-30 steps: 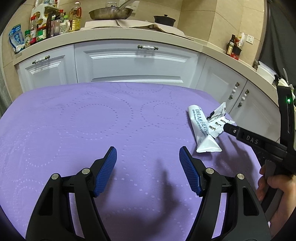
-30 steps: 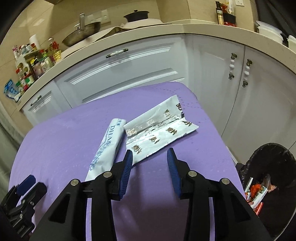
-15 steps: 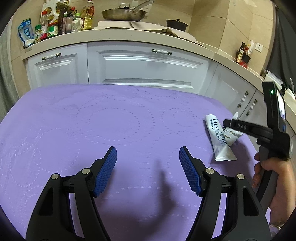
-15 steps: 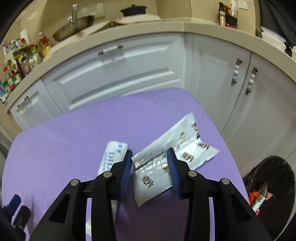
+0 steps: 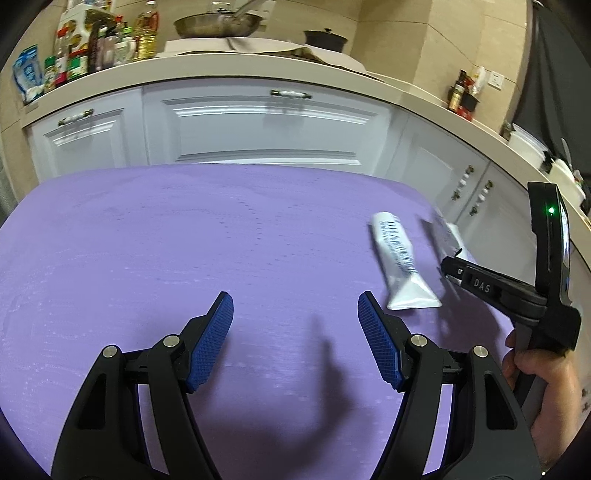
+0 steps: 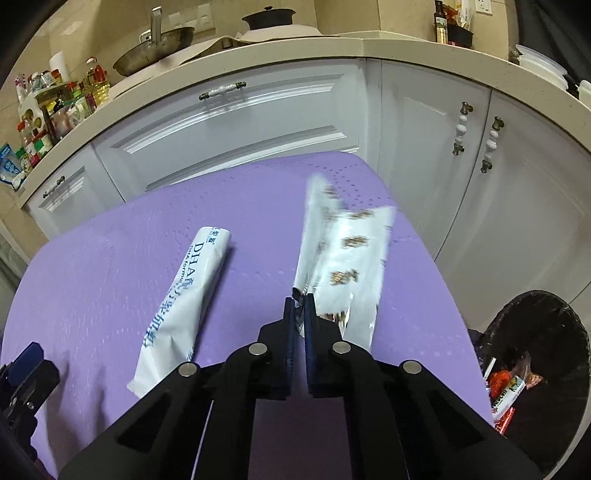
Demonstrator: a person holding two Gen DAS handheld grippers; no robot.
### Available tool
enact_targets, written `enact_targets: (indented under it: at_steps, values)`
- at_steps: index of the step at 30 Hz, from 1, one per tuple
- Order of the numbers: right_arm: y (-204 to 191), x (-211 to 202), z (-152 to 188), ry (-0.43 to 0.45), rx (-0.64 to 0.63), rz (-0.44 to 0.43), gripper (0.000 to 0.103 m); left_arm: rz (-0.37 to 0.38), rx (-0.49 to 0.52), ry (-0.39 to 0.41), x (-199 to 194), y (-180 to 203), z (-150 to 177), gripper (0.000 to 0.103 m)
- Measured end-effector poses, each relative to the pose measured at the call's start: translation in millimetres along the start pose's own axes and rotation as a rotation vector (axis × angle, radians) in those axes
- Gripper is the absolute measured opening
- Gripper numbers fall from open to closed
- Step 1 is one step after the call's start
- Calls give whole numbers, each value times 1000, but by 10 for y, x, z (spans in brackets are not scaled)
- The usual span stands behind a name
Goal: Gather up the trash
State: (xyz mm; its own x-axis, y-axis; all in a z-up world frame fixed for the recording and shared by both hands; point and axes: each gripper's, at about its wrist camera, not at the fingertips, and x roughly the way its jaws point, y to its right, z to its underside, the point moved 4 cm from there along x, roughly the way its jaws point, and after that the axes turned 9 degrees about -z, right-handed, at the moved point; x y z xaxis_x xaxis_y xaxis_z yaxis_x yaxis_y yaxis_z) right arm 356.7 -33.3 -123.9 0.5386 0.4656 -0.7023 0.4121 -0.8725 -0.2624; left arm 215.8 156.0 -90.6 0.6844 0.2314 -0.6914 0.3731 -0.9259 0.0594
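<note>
My right gripper (image 6: 300, 308) is shut on the near edge of a silver foil wrapper (image 6: 343, 254), which is lifted off the purple table (image 6: 110, 295). A white DHA tube-shaped packet (image 6: 184, 302) lies flat to its left. In the left wrist view the packet (image 5: 400, 266) and the wrapper (image 5: 448, 236) sit at the table's right side, with the right gripper (image 5: 448, 267) over them. My left gripper (image 5: 295, 339) is open and empty above the bare tablecloth. A black bin (image 6: 535, 373) with trash inside stands on the floor at the right.
White kitchen cabinets (image 5: 258, 125) and a countertop with a pan (image 5: 218, 24), a pot and bottles (image 5: 92, 44) run behind the table. The table's right edge drops off toward the bin.
My right gripper closed on the foil wrapper and raised it off the table. The left gripper stayed open over the table.
</note>
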Motion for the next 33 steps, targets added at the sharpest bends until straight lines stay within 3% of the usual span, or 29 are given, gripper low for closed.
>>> enact_targets:
  at_steps: [3, 10, 21, 33]
  values:
    - [29, -85, 16, 14, 0, -10, 3, 17, 14, 7, -22, 149, -7, 76]
    - [128, -262, 75, 34, -1, -46, 3, 48, 74, 19, -21, 561, -28, 78]
    - [134, -337, 129, 38, -22, -82, 3, 28, 107, -18, 280, 829, -63, 80]
    - [175, -380, 159, 45, -17, -88, 3, 46, 160, -75, 486, 944, -10, 37]
